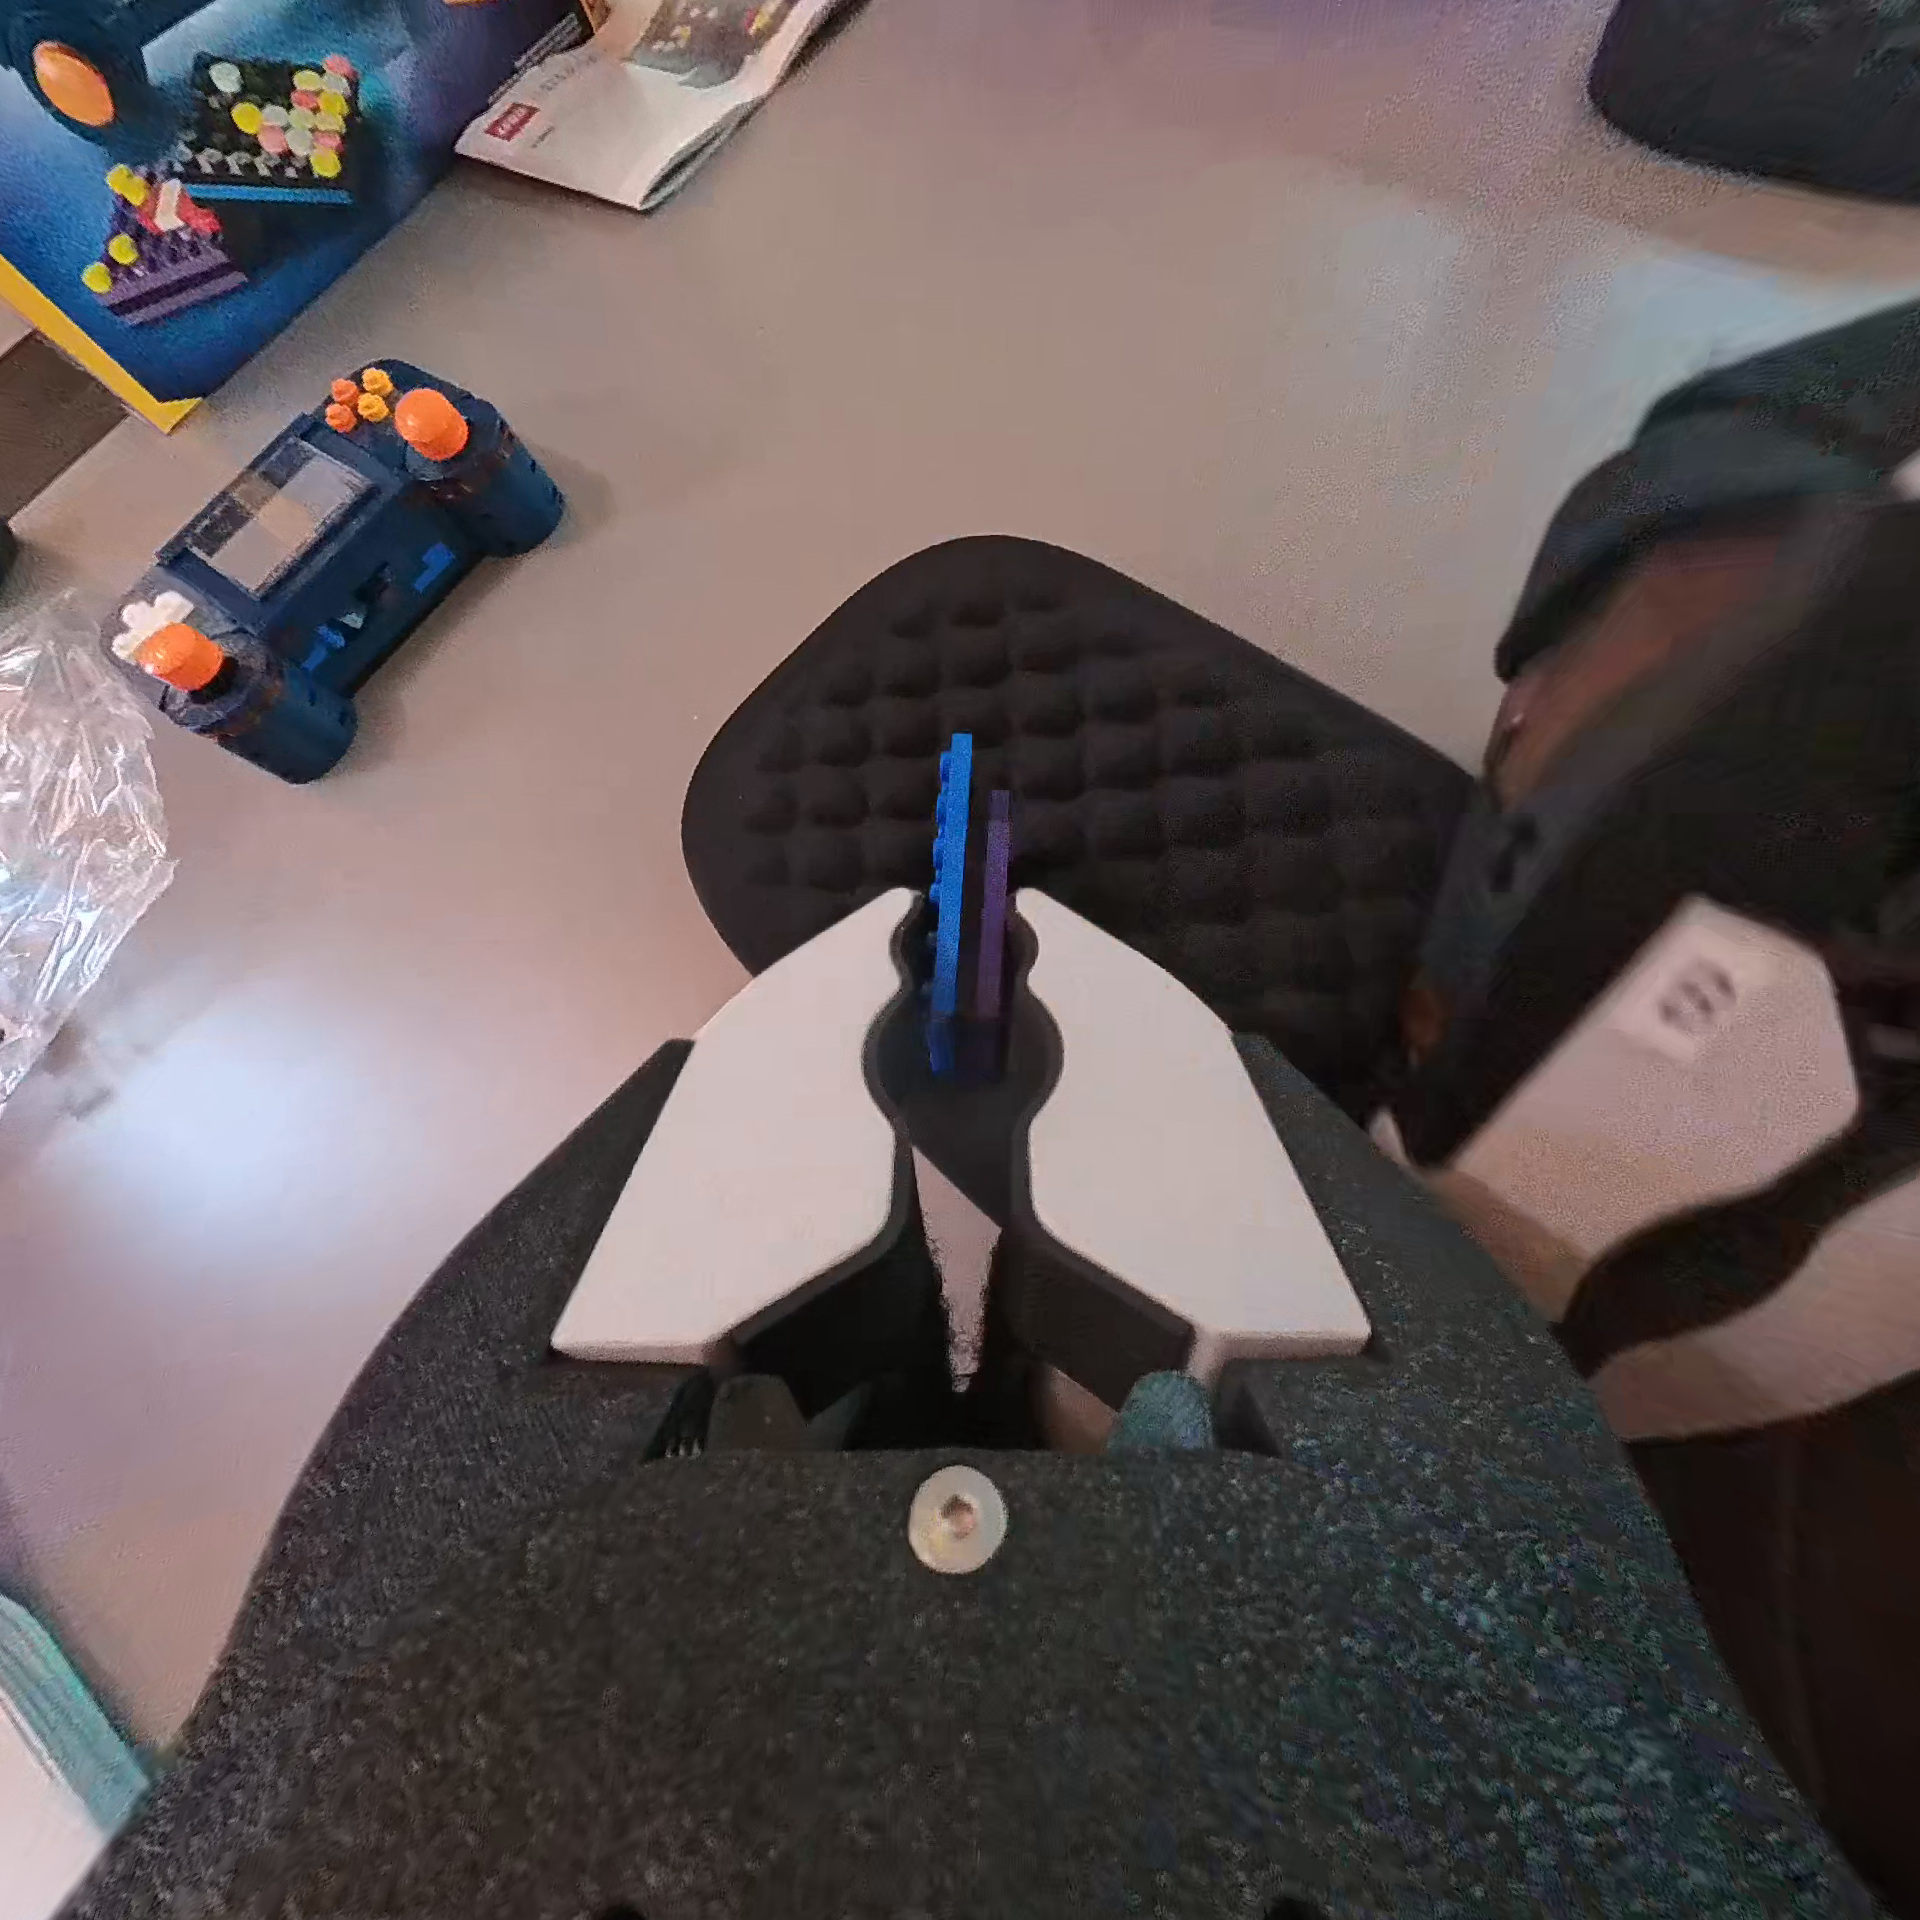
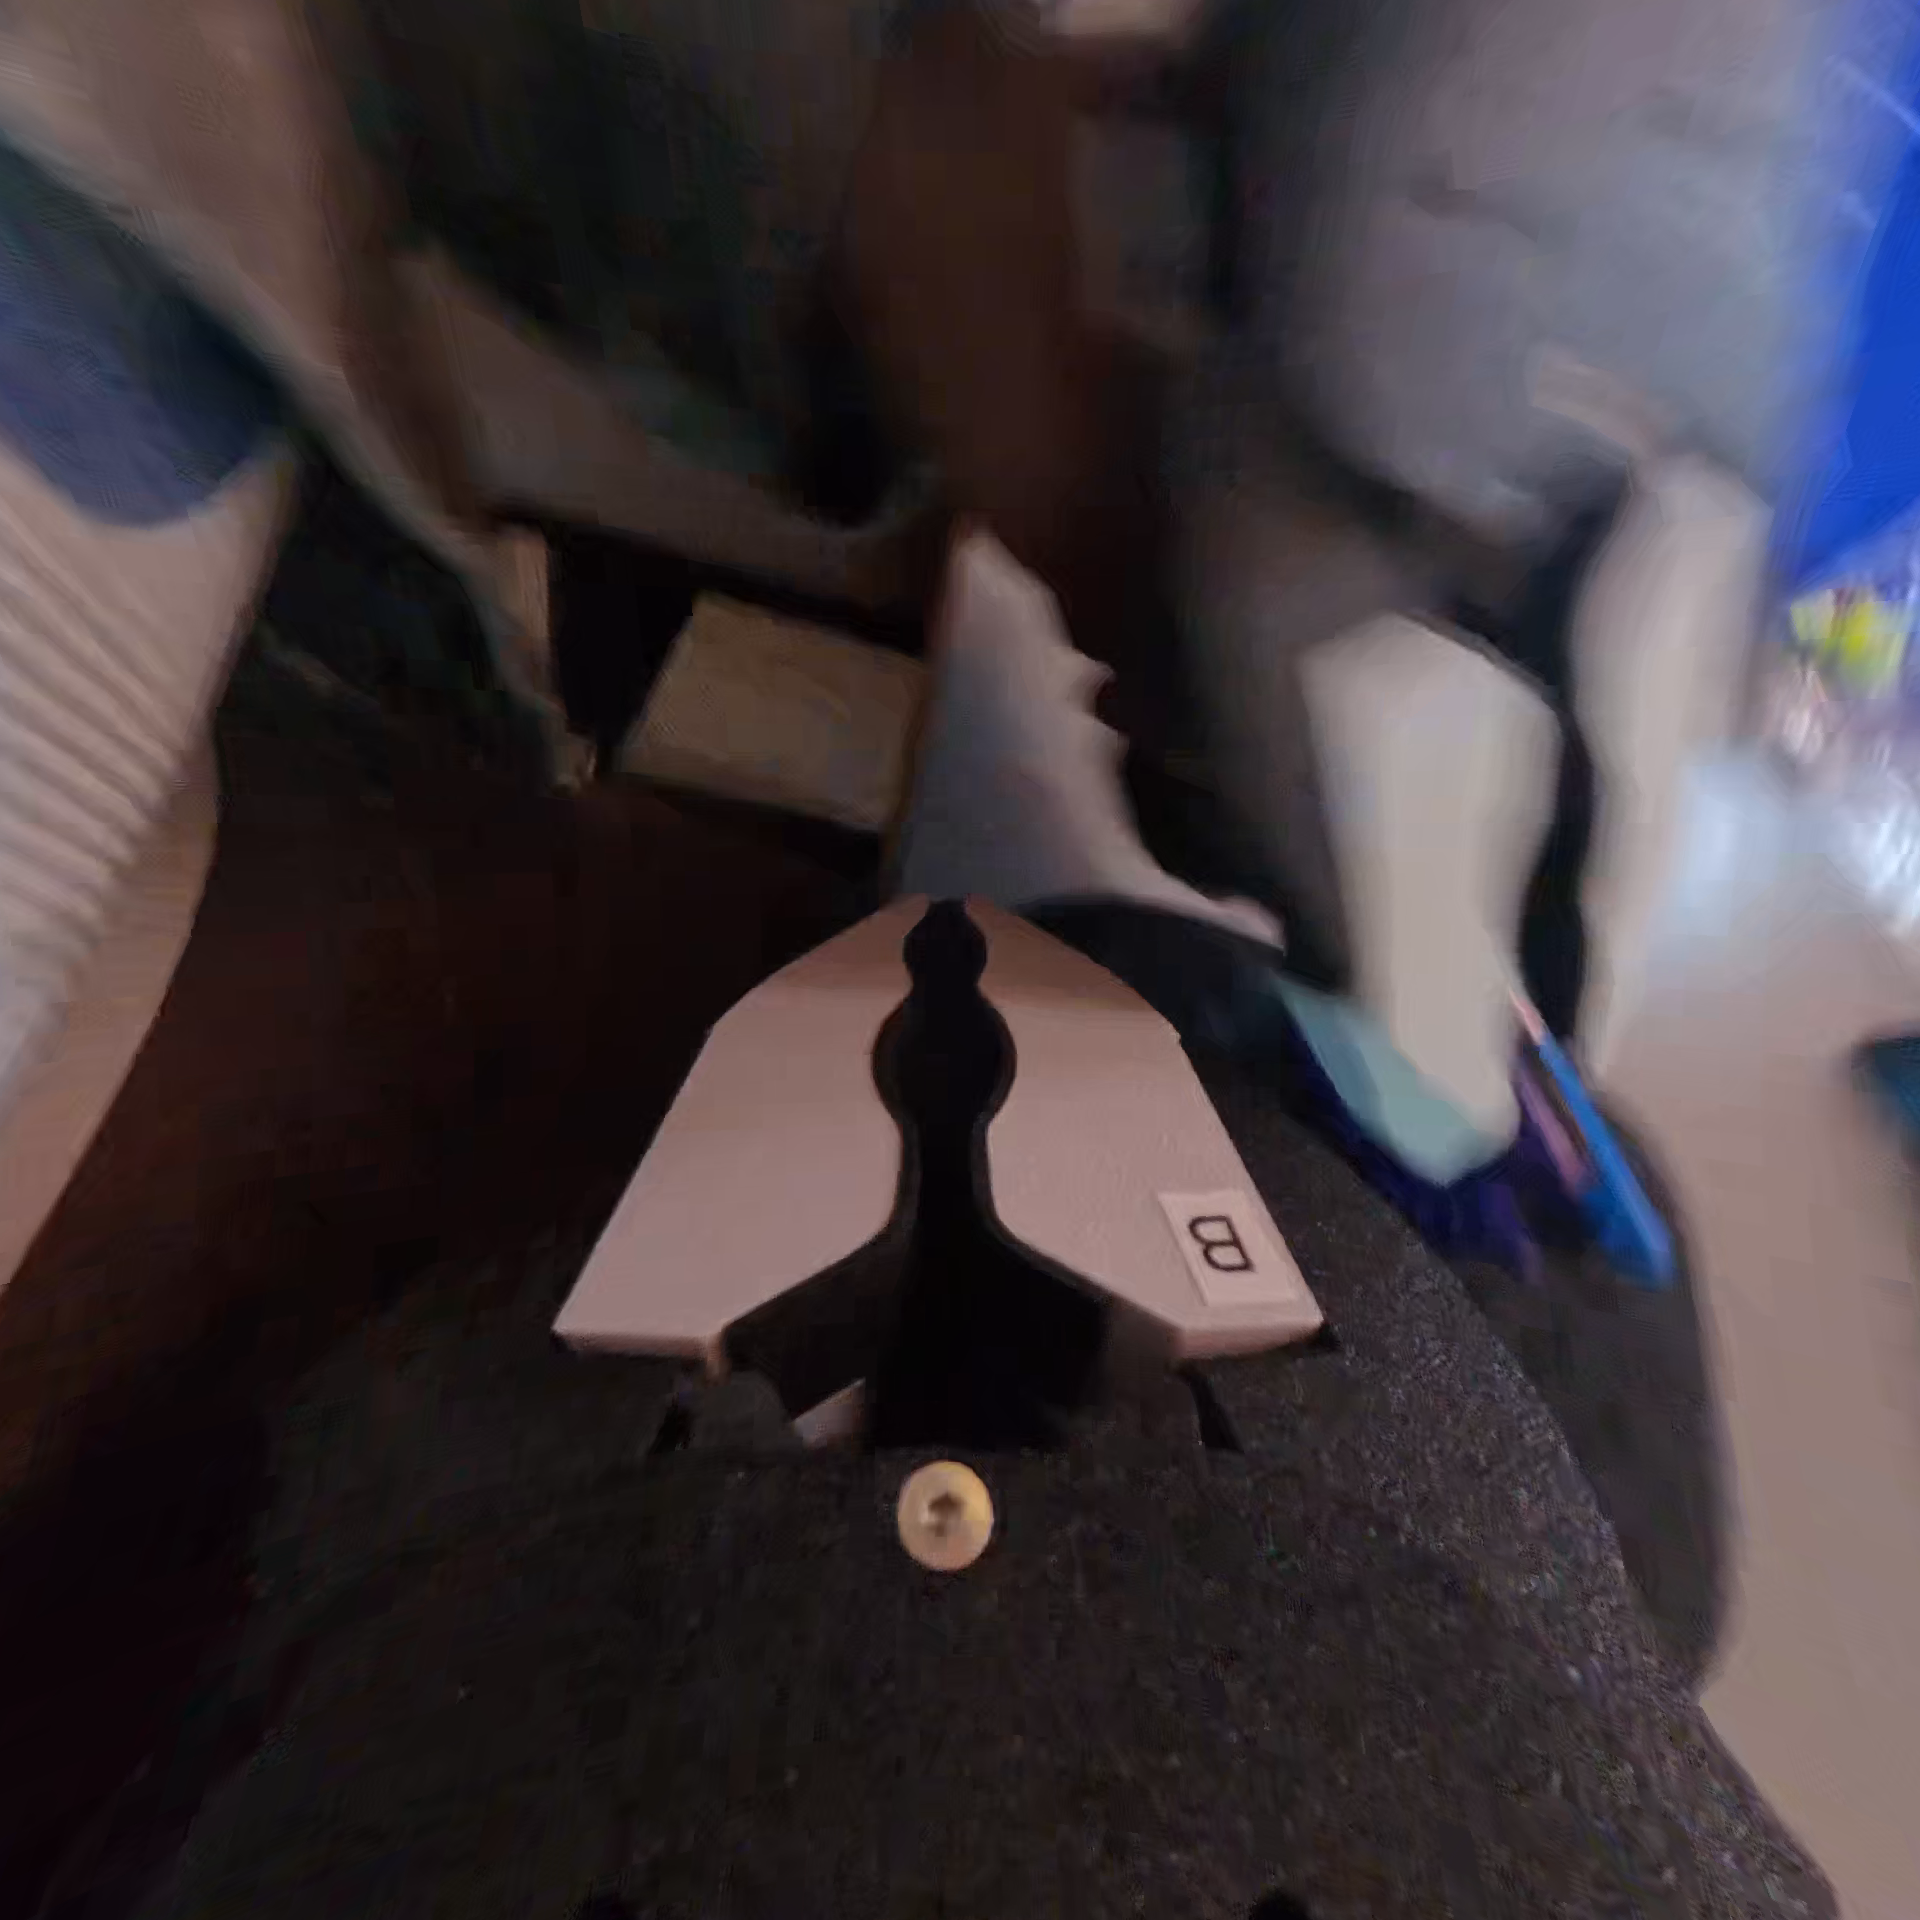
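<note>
While blurred, right tongs [image 2: 945, 914] closed | left tongs [image 1: 966, 904] clamp plates [image 1: 971, 914]

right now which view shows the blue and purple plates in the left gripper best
The left wrist view: the blue and purple plates stand sharp and edge-on, clamped in the left gripper. The right wrist view shows them only as a blurred blue and purple streak at its right.

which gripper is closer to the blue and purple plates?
Left. The left gripper is shut on the blue and purple plates; the right gripper sits shut beside them, holding nothing.
</note>
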Demonstrator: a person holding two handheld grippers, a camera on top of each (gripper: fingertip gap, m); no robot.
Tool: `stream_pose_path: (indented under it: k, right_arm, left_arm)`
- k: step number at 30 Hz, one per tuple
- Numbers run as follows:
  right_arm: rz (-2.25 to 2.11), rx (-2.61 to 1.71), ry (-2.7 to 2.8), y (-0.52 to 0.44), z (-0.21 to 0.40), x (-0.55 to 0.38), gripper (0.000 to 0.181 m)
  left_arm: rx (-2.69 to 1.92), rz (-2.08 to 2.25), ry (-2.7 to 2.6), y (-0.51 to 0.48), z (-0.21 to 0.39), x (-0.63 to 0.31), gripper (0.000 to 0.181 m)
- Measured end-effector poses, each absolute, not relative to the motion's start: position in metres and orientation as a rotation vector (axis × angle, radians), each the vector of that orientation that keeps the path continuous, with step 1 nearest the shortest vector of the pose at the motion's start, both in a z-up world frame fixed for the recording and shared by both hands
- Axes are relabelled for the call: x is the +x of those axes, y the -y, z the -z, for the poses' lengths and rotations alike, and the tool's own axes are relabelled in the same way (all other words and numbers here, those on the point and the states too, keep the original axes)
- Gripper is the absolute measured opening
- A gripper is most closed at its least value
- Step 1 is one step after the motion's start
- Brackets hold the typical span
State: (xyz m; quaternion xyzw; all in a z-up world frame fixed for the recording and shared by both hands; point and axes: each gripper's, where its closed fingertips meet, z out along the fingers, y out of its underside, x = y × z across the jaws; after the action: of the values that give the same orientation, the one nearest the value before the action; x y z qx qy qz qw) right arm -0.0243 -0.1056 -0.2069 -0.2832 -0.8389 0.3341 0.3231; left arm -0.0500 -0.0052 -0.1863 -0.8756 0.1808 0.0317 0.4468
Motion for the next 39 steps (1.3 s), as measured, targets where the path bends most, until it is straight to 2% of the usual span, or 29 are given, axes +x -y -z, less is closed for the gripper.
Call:
stream_pose_path:
  k: [1,2,4,6,8,10,13,28,32,39]
  right_arm:
    - [-0.691,-0.669,2.151,0.103,0.209,-0.032,0.001]
    - [-0.691,-0.767,2.045,0.084,0.201,-0.039,0.001]
    - [-0.943,-1.096,1.839,0.035,0.178,-0.036,0.0]
    - [-1.173,-1.23,1.614,0.009,0.157,-0.029,0.0]
    - [-1.122,-1.228,1.645,0.008,0.163,-0.028,0.016]
    - [-1.05,-1.175,1.666,0.011,0.165,-0.033,0.021]
    - [-1.075,-1.134,1.63,0.012,0.159,-0.039,0.009]
    - [-0.831,-1.23,1.639,-0.001,0.176,-0.05,0.008]
    - [-0.829,-1.236,1.659,-0.004,0.179,-0.05,0.001]
    - [-0.78,-1.108,1.802,-0.005,0.184,-0.045,0.001]
  left_arm:
    - [-2.184,-0.074,-0.453,0.007,0.186,-0.051,0.012]
    - [-2.182,-0.054,-0.431,0.01,0.186,-0.052,0.012]
    - [-2.182,-0.015,-0.376,0.018,0.186,-0.057,0.012]
    - [-2.17,0.006,-0.373,0.02,0.186,-0.058,0.011]
    - [-2.165,0.008,-0.379,0.02,0.186,-0.058,0.011]
    - [-2.163,-0.003,-0.392,0.019,0.185,-0.057,0.011]
    - [-2.165,-0.02,-0.414,0.018,0.185,-0.056,0.011]
    - [-2.127,0.0,-0.386,0.01,0.186,-0.055,0.012]
    - [-2.126,0.013,-0.399,0.01,0.188,-0.054,0.012]
    - [-2.142,-0.036,-0.434,0.005,0.194,-0.052,0.011]
